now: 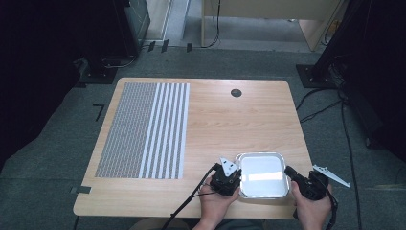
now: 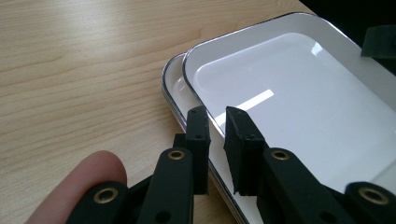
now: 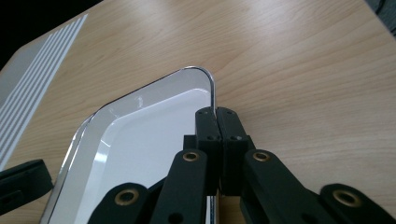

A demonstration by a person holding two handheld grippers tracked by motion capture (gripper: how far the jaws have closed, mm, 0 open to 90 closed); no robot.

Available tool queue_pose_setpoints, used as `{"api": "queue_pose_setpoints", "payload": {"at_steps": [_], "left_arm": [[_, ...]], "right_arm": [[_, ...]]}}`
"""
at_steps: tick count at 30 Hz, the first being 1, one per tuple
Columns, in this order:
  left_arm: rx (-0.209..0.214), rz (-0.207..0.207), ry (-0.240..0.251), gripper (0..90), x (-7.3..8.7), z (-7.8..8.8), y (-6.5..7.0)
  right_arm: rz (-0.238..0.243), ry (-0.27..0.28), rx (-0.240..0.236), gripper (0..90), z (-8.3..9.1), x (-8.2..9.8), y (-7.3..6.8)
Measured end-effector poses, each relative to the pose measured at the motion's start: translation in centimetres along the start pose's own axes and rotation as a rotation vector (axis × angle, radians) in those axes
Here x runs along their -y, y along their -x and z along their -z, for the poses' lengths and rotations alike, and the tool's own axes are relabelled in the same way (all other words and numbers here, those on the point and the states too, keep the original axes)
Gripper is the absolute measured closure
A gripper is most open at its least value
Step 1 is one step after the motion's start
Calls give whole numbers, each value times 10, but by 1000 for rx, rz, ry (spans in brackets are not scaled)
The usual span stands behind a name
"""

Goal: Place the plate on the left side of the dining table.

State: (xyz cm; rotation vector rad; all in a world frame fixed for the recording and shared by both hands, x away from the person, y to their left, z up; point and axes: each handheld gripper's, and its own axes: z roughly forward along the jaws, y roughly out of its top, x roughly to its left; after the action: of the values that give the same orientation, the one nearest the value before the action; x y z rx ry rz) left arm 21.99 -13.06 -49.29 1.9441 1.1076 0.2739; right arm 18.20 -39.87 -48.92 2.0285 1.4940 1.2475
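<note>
Two white trays with shiny rims lie nested near the table's front edge, right of centre point(image 1: 262, 175). In the left gripper view the upper tray point(image 2: 289, 93) sits shifted off the lower tray point(image 2: 173, 88). My left gripper point(image 2: 217, 126) point(image 1: 237, 174) is at their left side. Its jaws are a little apart, with both rims caught between them. My right gripper point(image 3: 217, 116) point(image 1: 288, 171) is shut tight on the thin rim of the tray point(image 3: 140, 140) on the opposite side. Each gripper view also catches a jaw of the other gripper at its edge.
A grey patterned and striped mat point(image 1: 143, 129) covers the left part of the wooden table point(image 1: 230, 124). A dark round grommet point(image 1: 236, 93) sits near the far edge. The table's front edge runs just below the trays. Cables trail off both grippers.
</note>
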Motion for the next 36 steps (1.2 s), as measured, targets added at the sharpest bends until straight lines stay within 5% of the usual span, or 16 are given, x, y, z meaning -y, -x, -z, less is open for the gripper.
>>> {"api": "queue_pose_setpoints", "payload": {"at_steps": [10,15,20,32,36], "left_arm": [[12,-18,-8,801,2,-3,6],[28,-16,-26,779,2,-5,7],[57,0,-16,744,1,-3,5],[22,-32,1,826,-5,9,-5],[7,-4,12,840,-11,19,-22]], "right_arm": [[109,-10,70,836,-6,4,-7],[65,-19,88,896,-8,3,-8],[-40,-17,59,899,-8,5,-3],[-57,0,57,897,-5,7,-24],[-38,9,60,897,-8,5,-41]]}}
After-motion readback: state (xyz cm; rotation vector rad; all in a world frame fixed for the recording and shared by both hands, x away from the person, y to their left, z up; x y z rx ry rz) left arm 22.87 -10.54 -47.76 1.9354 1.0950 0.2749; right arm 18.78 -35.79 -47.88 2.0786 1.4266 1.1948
